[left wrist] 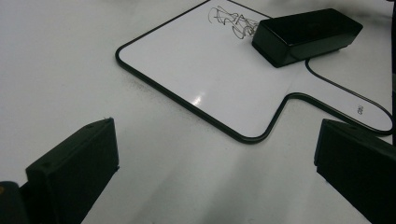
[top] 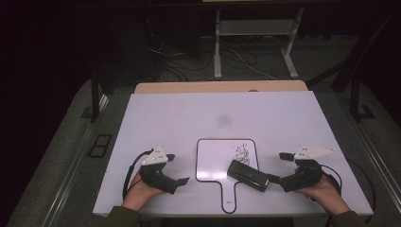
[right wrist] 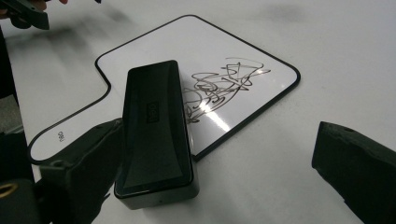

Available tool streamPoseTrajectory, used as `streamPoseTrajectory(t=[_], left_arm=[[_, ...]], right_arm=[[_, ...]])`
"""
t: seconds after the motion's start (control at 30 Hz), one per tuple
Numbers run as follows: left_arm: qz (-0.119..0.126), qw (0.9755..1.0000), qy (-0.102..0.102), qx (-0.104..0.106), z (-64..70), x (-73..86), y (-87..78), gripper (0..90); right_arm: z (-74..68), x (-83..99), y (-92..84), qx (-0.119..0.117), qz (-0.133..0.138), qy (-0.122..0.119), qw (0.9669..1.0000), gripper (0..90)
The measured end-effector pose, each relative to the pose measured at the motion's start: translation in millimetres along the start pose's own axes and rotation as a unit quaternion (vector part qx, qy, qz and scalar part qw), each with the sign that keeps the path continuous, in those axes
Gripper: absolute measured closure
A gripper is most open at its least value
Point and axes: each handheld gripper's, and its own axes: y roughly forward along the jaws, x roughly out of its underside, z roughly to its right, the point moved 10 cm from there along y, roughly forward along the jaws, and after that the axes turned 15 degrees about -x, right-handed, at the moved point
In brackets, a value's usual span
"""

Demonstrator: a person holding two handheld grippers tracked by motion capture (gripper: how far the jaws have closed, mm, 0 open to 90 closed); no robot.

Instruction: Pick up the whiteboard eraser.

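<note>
White desk [top: 283, 113], dim room, dark floor. Near edge: two tongs, one per hand. Left tongs [top: 172, 169] near the left front corner, jaws spread, nothing between. Right tongs [top: 279, 166] near the right front corner, jaws wide apart, one jaw touching the end of one black eraser [top: 247, 175]. Eraser lies on the lower right part of one paddle-shaped whiteboard [top: 215, 161], handle toward the front edge, one scribble [top: 242, 152] just beyond the eraser. Far half of desk bare, a faint smudge [top: 223, 120] mid-desk. Beyond: cables [top: 189, 59], white frame legs [top: 217, 45].
</note>
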Motion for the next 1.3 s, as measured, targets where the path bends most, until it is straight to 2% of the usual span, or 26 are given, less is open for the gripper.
streamPoseTrajectory(t=[0.33, 0.63, 0.9, 1.3], left_arm=[[-0.003, 1.0, 0.0, 0.002, 0.0, 1.9, 0.7, 0.0], [-0.003, 1.0, -0.003, 0.008, 1.9, 1.9, 0.2, 0.0], [-0.006, 1.0, -0.005, 0.003, 0.8, 1.5, -0.4, 0.0], [-0.005, 1.0, 0.0, 0.004, 1.9, 2.4, 0.3, 0.0]], right_arm=[[-4.1, -9.1, 3.0, -0.009, 0.004, -0.007, 0.9999, 1.8], [-6.4, -14.8, 6.9, -0.017, -0.009, -0.009, 0.9998, 1.8], [-9.2, -20.7, 12.2, -0.023, -0.016, -0.009, 0.9996, 1.8], [-10.4, -23.7, 20.9, -0.028, -0.033, -0.015, 0.9989, 1.8]])
